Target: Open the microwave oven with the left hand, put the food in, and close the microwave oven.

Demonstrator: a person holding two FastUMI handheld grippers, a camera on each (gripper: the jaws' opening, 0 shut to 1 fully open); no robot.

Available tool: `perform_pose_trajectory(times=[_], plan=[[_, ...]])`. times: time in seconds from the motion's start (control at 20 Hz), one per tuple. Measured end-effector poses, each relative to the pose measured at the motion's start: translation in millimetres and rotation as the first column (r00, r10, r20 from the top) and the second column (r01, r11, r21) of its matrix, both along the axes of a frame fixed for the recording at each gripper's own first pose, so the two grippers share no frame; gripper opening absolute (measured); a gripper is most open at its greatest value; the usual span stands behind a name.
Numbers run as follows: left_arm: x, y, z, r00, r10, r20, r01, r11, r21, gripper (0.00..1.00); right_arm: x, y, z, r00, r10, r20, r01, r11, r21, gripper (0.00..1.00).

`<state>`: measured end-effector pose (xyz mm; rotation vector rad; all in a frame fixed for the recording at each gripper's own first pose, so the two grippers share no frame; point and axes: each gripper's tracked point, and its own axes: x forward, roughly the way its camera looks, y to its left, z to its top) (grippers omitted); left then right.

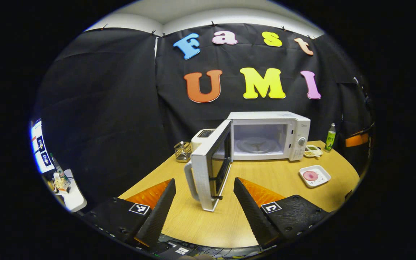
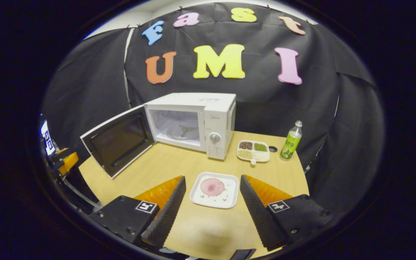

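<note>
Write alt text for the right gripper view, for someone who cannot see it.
A white microwave stands on a wooden table with its door swung wide open. Nearer the camera, a white plate holding pink food lies between the right gripper's open jaws, untouched.

Microwave at table rear; plate before it; bottle right.
</note>
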<state>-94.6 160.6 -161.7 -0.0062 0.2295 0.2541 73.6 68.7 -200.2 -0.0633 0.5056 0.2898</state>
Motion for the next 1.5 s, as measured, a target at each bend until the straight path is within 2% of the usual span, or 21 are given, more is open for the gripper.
perform_pose_trajectory(times=[0.05,0.3,0.35,0.45,0.5,0.55,0.6,0.65,0.8,0.85,0.9,0.95,1.0,1.05,1.1,1.15,1.25,1.35,1.4,1.5], plan=[[2,-14,8,1.0,-0.021,0.01,0.021,1.0,-0.01,0.96,9,-8,-19,0.999,-0.015,-0.048,0.014,1.0,-0.007,0.93],[11,-72,46,0.995,-0.075,0.062,0.075,0.997,-0.005,0.96,53,-25,-91,0.967,-0.03,-0.253,0.047,0.997,0.06,0.78],[12,-82,51,0.995,-0.078,0.063,0.079,0.997,-0.003,0.95,62,-27,-106,0.955,-0.034,-0.295,0.058,0.996,0.072,0.63],[14,-98,58,0.995,-0.079,0.057,0.078,0.997,0.009,0.95,75,-30,-133,0.923,-0.027,-0.385,0.071,0.993,0.098,0.51],[15,-103,63,0.996,-0.073,0.055,0.072,0.997,0.022,0.95,82,-29,-146,0.905,-0.012,-0.424,0.064,0.992,0.109,0.5],[16,-109,67,0.996,-0.064,0.054,0.062,0.997,0.036,0.96,87,-28,-157,0.886,0.001,-0.463,0.06,0.991,0.117,0.57],[17,-113,70,0.997,-0.047,0.053,0.045,0.998,0.052,0.95,92,-25,-164,0.868,0.015,-0.497,0.064,0.988,0.142,0.54],[16,-115,74,0.998,-0.024,0.051,0.021,0.998,0.058,0.95,95,-23,-170,0.85,0.023,-0.526,0.072,0.984,0.161,0.39],[12,-126,81,0.998,0.03,0.05,-0.032,0.999,0.029,0.95,111,-22,-181,0.82,0.019,-0.572,0.097,0.98,0.171,0.27],[10,-129,81,0.998,0.045,0.043,-0.046,0.999,0.026,0.95,115,-21,-180,0.813,0.027,-0.582,0.1,0.978,0.184,0.19],[8,-130,80,0.998,0.054,0.036,-0.055,0.998,0.028,0.96,116,-22,-181,0.796,0.028,-0.605,0.103,0.978,0.18,0.3],[7,-132,79,0.998,0.06,0.028,-0.061,0.998,0.032,0.95,118,-21,-183,0.781,0.025,-0.624,0.111,0.978,0.178,0.12],[7,-133,77,0.998,0.067,0.017,-0.067,0.997,0.039,0.95,119,-23,-181,0.766,0.017,-0.643,0.123,0.977,0.172,0.1],[6,-133,78,0.997,0.074,0.012,-0.074,0.996,0.047,0.96,118,-25,-185,0.746,0.008,-0.666,0.133,0.978,0.161,0.03],[4,-133,80,0.997,0.081,0.01,-0.081,0.995,0.049,0.95,118,-25,-182,0.728,0.016,-0.685,0.138,0.976,0.169,0.11],[4,-134,83,0.996,0.086,0.011,-0.086,0.995,0.048,0.96,119,-25,-184,0.717,0.024,-0.696,0.133,0.976,0.171,0.05],[5,-136,85,0.995,0.095,0.015,-0.096,0.994,0.045,0.95,119,-25,-183,0.701,0.037,-0.712,0.139,0.972,0.187,0.04],[8,-140,84,0.996,0.09,0.015,-0.091,0.995,0.041,0.96,119,-24,-182,0.698,0.063,-0.714,0.131,0.968,0.213,0.04],[10,-140,84,0.996,0.083,0.011,-0.084,0.996,0.042,0.95,119,-23,-181,0.693,0.086,-0.715,0.134,0.96,0.246,0.04],[13,-139,83,0.998,0.068,0.005,-0.068,0.997,0.048,0.96,110,-15,-182,0.663,0.152,-0.733,0.164,0.926,0.341,0.04]])
